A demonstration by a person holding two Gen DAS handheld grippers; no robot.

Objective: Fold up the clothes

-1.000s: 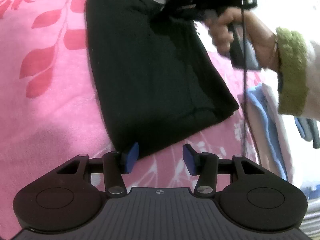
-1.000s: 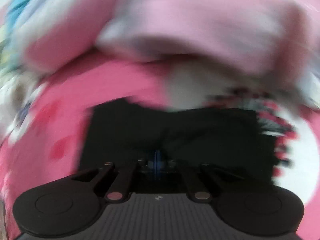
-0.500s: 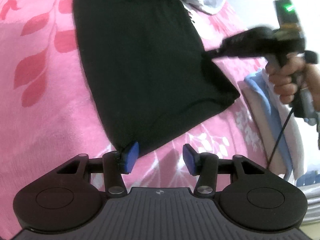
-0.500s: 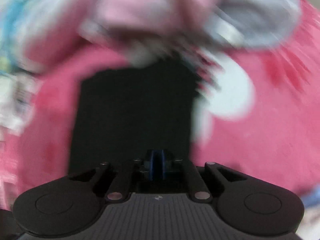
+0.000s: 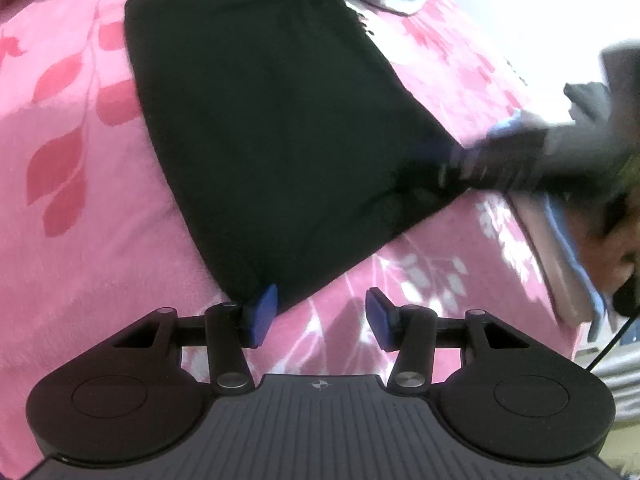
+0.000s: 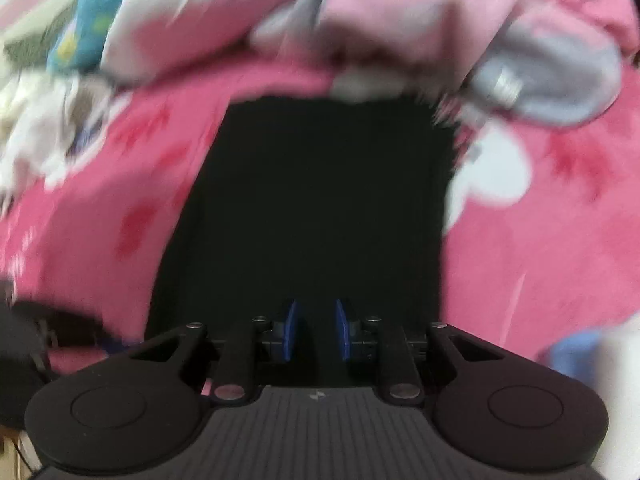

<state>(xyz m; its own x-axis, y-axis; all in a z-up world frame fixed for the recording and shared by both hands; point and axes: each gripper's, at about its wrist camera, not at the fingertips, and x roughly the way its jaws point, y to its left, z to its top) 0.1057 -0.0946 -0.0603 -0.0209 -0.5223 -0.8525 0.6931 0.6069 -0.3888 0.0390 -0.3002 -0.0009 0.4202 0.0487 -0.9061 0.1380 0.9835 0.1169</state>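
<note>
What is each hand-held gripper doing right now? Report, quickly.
Left hand-held gripper: open, holding nothing, at the black garment's near corner.
Right hand-held gripper: open, over the garment.

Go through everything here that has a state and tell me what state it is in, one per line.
black garment: folded, lying flat on the pink bedspread
left gripper: open, at the garment's near corner
right gripper: open, narrow gap, above the garment's edge
clothes pile: unfolded, heaped behind the garment

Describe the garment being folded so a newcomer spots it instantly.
Start at the pink leaf-print bedspread that fills the view. The black garment lies flat on its middle as a folded rectangle. It is the only dark, plain piece; the pile behind it is pale and crumpled.
</note>
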